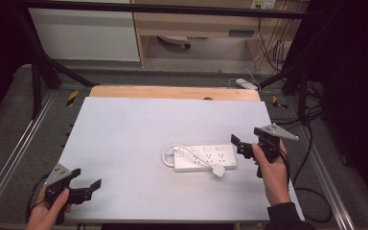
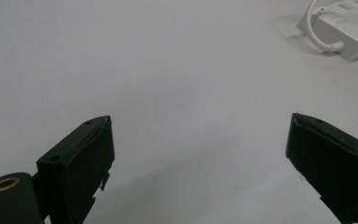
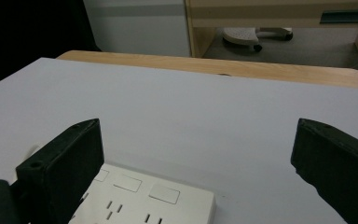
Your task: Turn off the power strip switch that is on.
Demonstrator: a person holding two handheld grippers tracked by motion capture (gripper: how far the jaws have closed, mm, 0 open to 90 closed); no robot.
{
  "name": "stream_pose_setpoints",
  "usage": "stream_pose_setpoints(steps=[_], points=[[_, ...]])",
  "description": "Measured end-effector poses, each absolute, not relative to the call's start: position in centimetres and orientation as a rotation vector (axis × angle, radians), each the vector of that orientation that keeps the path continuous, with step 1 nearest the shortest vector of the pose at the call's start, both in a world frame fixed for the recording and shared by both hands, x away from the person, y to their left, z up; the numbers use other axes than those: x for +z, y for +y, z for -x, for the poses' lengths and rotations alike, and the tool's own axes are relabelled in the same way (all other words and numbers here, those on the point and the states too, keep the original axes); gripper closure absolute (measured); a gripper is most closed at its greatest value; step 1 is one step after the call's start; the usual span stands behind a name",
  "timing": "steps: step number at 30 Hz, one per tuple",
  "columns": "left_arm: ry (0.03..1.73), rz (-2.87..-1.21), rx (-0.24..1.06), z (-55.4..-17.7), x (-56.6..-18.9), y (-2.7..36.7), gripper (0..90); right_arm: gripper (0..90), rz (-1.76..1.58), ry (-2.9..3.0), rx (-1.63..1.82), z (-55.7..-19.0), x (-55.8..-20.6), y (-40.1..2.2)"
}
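A white power strip (image 1: pixel 206 157) lies flat on the white table sheet (image 1: pixel 139 134), right of centre, with its cable (image 1: pixel 168 154) looped at its left end and a white plug (image 1: pixel 219 171) seated in its front edge. My right gripper (image 1: pixel 238 145) hovers open just past the strip's right end; its view has the strip (image 3: pixel 149 200) low between the jaws. My left gripper (image 1: pixel 87 187) stays open near the table's front left corner, with nothing between its jaws. The strip's cable end (image 2: pixel 345 28) appears far off at the upper right of the left gripper view.
A wooden tabletop edge (image 1: pixel 172 92) sticks out behind the sheet. A black metal frame (image 1: pixel 38 72) surrounds the table, with cables (image 1: pixel 311 143) hanging on the right. A cabinet (image 1: pixel 86 33) and a shelf unit (image 1: pixel 196 24) stand beyond.
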State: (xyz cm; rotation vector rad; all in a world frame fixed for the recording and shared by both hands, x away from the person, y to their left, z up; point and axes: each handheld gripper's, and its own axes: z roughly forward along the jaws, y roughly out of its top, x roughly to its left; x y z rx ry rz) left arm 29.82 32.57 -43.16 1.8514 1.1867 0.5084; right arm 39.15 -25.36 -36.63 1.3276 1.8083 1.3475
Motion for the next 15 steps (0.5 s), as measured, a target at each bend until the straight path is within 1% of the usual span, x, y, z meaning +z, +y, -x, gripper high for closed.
stream_pose_setpoints(steps=[15], points=[[1.187,-1.845,0.506,-29.8,-43.1,32.6,8.0,3.0,-1.324,1.744,1.365,-37.0,-35.8,-28.1]])
